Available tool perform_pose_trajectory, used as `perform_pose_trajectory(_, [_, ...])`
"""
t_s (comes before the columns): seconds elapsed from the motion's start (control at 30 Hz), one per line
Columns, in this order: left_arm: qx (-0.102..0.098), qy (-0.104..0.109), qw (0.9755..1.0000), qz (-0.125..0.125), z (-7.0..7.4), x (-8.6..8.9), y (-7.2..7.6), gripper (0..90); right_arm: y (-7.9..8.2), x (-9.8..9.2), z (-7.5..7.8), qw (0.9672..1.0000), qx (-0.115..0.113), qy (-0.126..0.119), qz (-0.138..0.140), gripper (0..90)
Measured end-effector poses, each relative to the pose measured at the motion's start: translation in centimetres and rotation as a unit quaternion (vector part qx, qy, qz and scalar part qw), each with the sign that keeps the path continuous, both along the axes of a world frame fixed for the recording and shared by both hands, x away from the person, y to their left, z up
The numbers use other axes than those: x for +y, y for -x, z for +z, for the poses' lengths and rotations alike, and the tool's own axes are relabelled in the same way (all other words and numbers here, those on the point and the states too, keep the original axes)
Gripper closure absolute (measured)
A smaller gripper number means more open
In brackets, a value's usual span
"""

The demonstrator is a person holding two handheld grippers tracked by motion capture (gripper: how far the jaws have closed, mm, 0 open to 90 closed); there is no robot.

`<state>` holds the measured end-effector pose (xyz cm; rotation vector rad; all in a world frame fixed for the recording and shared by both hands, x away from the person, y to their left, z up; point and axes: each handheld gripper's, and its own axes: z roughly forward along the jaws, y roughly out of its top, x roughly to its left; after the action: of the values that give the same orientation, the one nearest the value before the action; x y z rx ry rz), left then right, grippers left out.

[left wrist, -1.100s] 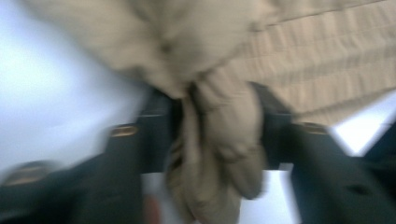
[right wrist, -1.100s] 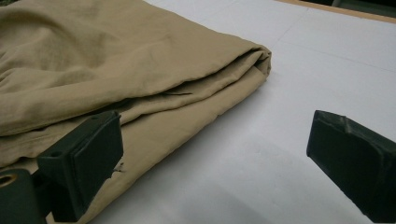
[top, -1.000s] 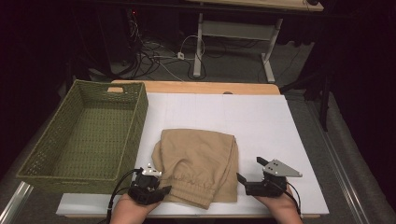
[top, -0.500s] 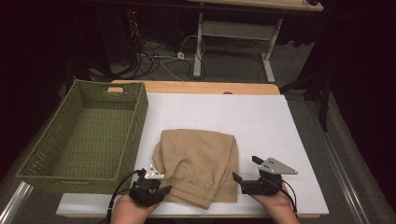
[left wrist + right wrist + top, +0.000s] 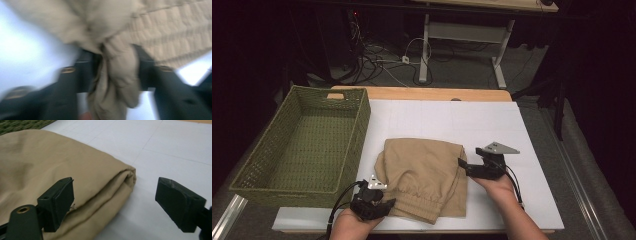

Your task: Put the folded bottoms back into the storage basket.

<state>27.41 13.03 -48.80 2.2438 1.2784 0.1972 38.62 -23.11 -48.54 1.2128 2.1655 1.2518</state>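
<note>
The folded tan trousers (image 5: 424, 177) lie on the white sheet (image 5: 452, 120) that covers the counter (image 5: 422, 93), toward its 6 o'clock edge, with the elastic waistband facing you. The green woven basket (image 5: 304, 142) stands at 9 o'clock of the trousers, its near corner just beside the cloth.

Your left gripper (image 5: 373, 204) sits at the 7 o'clock corner of the trousers. In the left gripper view, a bunched fold of the tan cloth (image 5: 117, 75) stands between the two black jaws; the picture is blurred there, so whether the pads press on the fold cannot be told. These jaws have just been opening, with the fold still between them.

Your right gripper (image 5: 468, 167) meets the trousers at their 3 o'clock edge, lying level and pointing toward 9 o'clock. In the right gripper view (image 5: 113, 202) its jaws stand apart: one pad rests over the top of the folded edge (image 5: 110, 187), the other hangs above bare white sheet (image 5: 175, 150), clear of the cloth. These jaws have just been closing, and the corner of the fold lies in the gap without being pinched.
</note>
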Motion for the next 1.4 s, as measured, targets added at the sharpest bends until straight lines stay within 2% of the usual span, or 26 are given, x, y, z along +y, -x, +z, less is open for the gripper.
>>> perform_pose_trajectory(0.03, [0.016,0.005,0.9997,0.019,-0.2,0.3,-0.4,26.6,-1.2,0.4,-0.3,0.9998,0.016,-0.009,-0.002,23.4])
perform_pose_trajectory(0.1, [0.019,0.008,0.9996,0.020,-0.2,0.4,-0.5,25.7,-1.8,0.6,-0.5,0.9997,0.022,-0.006,-0.004,24.4])
perform_pose_trajectory(0.13, [0.024,0.000,0.9995,0.019,-0.1,0.2,-0.6,25.6,-2.8,1.0,-0.9,0.9994,0.033,0.003,-0.010,25.4])
perform_pose_trajectory(0.2, [0.028,0.000,0.9994,0.019,0.0,0.1,-0.7,25.8,-3.3,1.1,-1.1,0.9990,0.042,0.007,-0.013,25.4])
perform_pose_trajectory(0.23, [0.026,0.008,0.9995,0.012,0.0,0.1,-0.6,30.9,-4.0,1.3,-1.4,0.9985,0.050,0.014,-0.017,24.3])
perform_pose_trajectory(0.27, [0.026,0.008,0.9995,0.012,0.0,0.1,-0.6,35.1,-4.0,1.3,-1.4,0.9985,0.050,0.014,-0.017,24.3])
perform_pose_trajectory(0.3, [0.025,0.014,0.9996,0.005,0.0,0.1,-0.4,35.1,-4.3,1.4,-1.5,0.9984,0.051,0.019,-0.017,24.1])
perform_pose_trajectory(0.33, [0.028,0.027,0.9992,-0.006,0.0,0.2,-0.4,54.4,-4.7,1.6,-1.8,0.9980,0.056,0.029,-0.008,25.1])
perform_pose_trajectory(0.37, [0.037,0.054,0.9978,-0.011,-0.1,0.2,-0.3,62.8,-4.7,1.8,-2.0,0.9974,0.062,0.036,-0.002,27.1])
perform_pose_trajectory(0.43, [0.037,0.056,0.9977,-0.014,-0.1,0.2,-0.3,63.0,-4.7,2.0,-2.0,0.9971,0.063,0.043,0.006,30.2])
perform_pose_trajectory(0.5, [0.041,0.061,0.9971,-0.023,-0.1,0.3,-0.4,66.5,-4.6,2.6,-2.1,0.9959,0.059,0.064,0.022,32.9])
perform_pose_trajectory(0.57, [0.045,0.053,0.9971,-0.030,0.0,0.1,-0.6,69.3,-4.8,3.0,-2.1,0.9956,0.059,0.067,0.026,36.2])
perform_pose_trajectory(0.6, [0.043,0.035,0.9978,-0.038,0.3,-0.3,-0.7,70.3,-4.8,3.0,-2.0,0.9956,0.060,0.066,0.029,39.6])
perform_pose_trajectory(0.63, [0.043,0.035,0.9978,-0.038,0.3,-0.3,-0.7,71.4,-4.8,3.0,-2.0,0.9956,0.060,0.066,0.029,39.6])
perform_pose_trajectory(0.67, [0.039,0.023,0.9980,-0.044,0.5,-0.6,-0.7,71.4,-4.8,3.1,-2.0,0.9955,0.060,0.066,0.031,43.8])
perform_pose_trajectory(0.7, [0.031,0.002,0.9978,-0.059,0.7,-1.0,-0.6,73.2,-4.7,3.2,-2.0,0.9955,0.057,0.064,0.039,55.4])
perform_pose_trajectory(0.73, [0.031,0.002,0.9978,-0.059,0.7,-1.0,-0.6,73.5,-4.7,3.2,-2.0,0.9955,0.057,0.064,0.039,55.4])
perform_pose_trajectory(0.77, [0.032,-0.006,0.9973,-0.066,0.8,-1.1,-0.8,73.8,-4.6,3.3,-2.1,0.9952,0.060,0.056,0.052,67.0])
perform_pose_trajectory(0.83, [0.038,-0.009,0.9969,-0.069,0.9,-1.1,-0.9,74.0,-4.5,3.3,-2.1,0.9948,0.068,0.044,0.061,78.5])
perform_pose_trajectory(0.9, [0.038,-0.010,0.9968,-0.070,0.9,-1.2,-1.0,74.0,-4.4,3.3,-2.1,0.9949,0.068,0.042,0.062,81.1])
perform_pose_trajectory(0.97, [0.045,-0.005,0.9966,-0.068,1.0,-1.0,-1.1,74.7,-4.0,3.6,-1.9,0.9949,0.051,0.058,0.065,83.8])
perform_pose_trajectory(1.03, [0.047,-0.005,0.9965,-0.069,1.0,-1.0,-1.2,74.8,-3.9,3.6,-1.8,0.9952,0.045,0.058,0.064,84.0])
perform_pose_trajectory(1.1, [0.061,-0.006,0.9960,-0.065,1.3,-1.1,-1.5,75.1,-3.4,3.3,-0.9,0.9961,0.024,0.058,0.062,84.2])
perform_pose_trajectory(1.17, [0.067,-0.011,0.9957,-0.063,1.5,-1.2,-1.6,75.1,-3.2,3.2,-0.6,0.9963,0.014,0.058,0.062,84.3])
perform_pose_trajectory(1.23, [0.076,-0.022,0.9950,-0.061,2.0,-1.6,-1.9,75.3,-2.7,2.9,0.3,0.9964,-0.001,0.060,0.061,84.5])
perform_pose_trajectory(1.4, [0.091,-0.046,0.9927,-0.064,4.4,-2.8,-2.9,75.2,-2.2,2.2,1.3,0.9964,-0.009,0.063,0.057,84.5])
